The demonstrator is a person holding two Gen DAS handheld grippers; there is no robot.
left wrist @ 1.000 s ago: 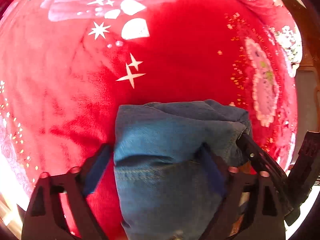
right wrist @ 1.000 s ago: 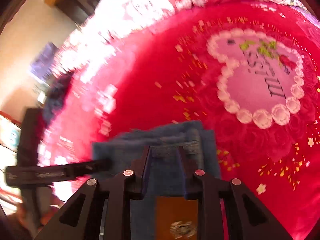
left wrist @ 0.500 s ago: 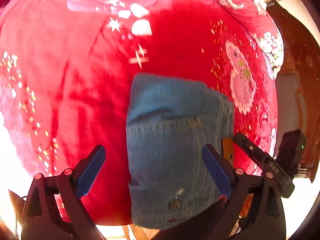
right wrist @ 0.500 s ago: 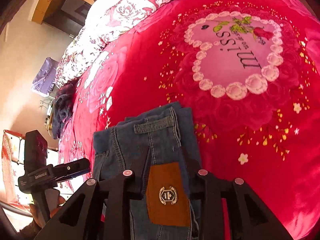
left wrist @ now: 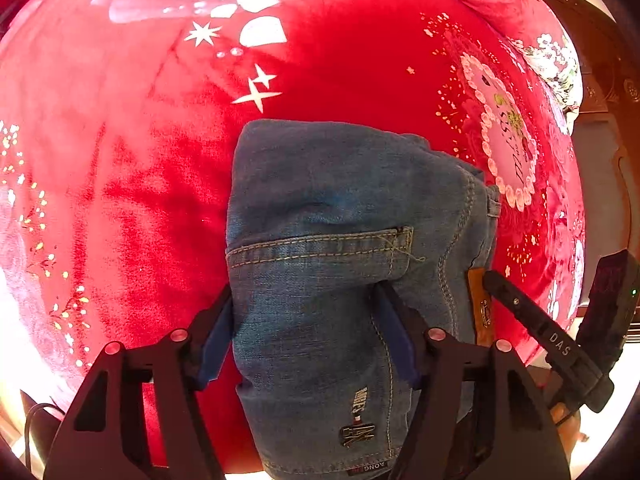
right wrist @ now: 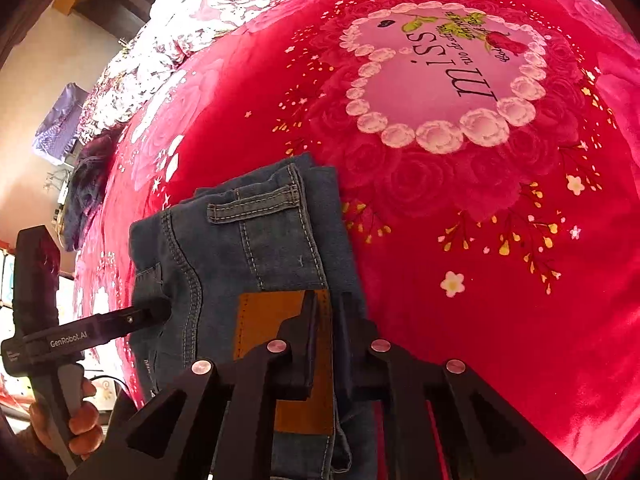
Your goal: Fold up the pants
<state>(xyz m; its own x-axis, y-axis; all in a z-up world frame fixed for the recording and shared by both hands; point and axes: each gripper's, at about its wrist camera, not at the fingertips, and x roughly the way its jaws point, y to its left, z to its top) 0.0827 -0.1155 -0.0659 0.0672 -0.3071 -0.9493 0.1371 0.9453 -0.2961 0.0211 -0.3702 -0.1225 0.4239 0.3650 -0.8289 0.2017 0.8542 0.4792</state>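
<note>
Blue jeans [left wrist: 340, 216] lie folded into a compact stack on the red blanket [left wrist: 120, 168], back pocket and brown waist patch up. My left gripper [left wrist: 308, 320] straddles the stack's left part; its fingers [left wrist: 218, 332] press on the denim from both sides, closed on it. In the right wrist view the jeans [right wrist: 248, 248] show the patch [right wrist: 264, 320]. My right gripper [right wrist: 326, 328] is shut on the waistband edge at the patch. The left gripper [right wrist: 152, 312] touches the pocket area there.
The blanket has a pink heart with white roses [right wrist: 440, 76] right of the jeans. A dark garment [right wrist: 84, 196] lies at the bed's far left edge. Dark wooden furniture [left wrist: 600, 92] stands beyond the bed. The bed's near edge is just below the jeans.
My left gripper's fingers were wide apart above the jeans half a second ago; they have come down and closed on the stack. My right gripper has narrowed onto the waistband by the patch.
</note>
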